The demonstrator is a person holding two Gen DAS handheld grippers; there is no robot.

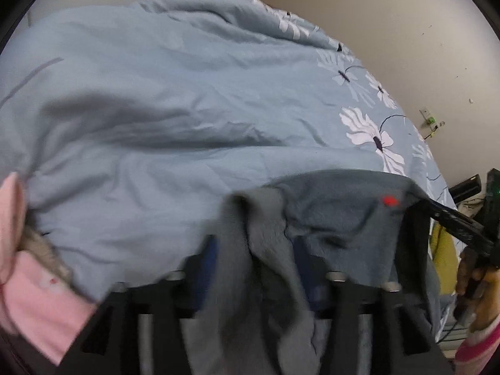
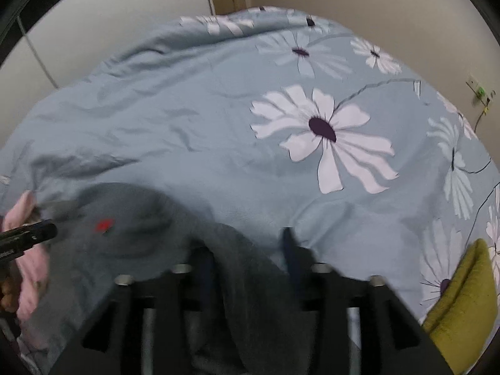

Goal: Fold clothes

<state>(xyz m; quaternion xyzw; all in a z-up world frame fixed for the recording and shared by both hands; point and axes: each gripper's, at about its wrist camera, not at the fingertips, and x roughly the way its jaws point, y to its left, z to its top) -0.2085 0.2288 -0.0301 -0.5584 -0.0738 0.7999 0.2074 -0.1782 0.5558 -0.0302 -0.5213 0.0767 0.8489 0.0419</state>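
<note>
Nearest the left wrist camera, the left gripper (image 1: 254,250) has grey fabric bunched between its two blue-padded fingers; it appears to be pinching the grey garment (image 1: 337,218), though motion blur softens the contact. The cloth drapes down over the tool and stretches to the right, where the black tip of the other gripper meets its far edge. A small red mark (image 1: 390,201) shows on the fabric near that edge.

In the right wrist view, the right gripper (image 2: 247,250) has dark grey cloth running down between its fingers. The left finger is buried under the cloth and the right stands bare beside it, so whether they clamp the fabric cannot be told for certain. The same garment spreads out to the left, red mark visible, toward the other tool's black tip.

Holding the garment at two separated points likely keeps it stretched flat above the bed, ready to be laid down or folded.

Beyond the garment lies a blue-grey duvet (image 2: 187,118), wrinkled, printed with large white flowers (image 2: 322,131). A pink garment (image 1: 34,287) sits at the left edge of the bed, and an olive-green cushion (image 2: 462,293) at the right. Farthest away is a plain cream wall (image 1: 375,15).
</note>
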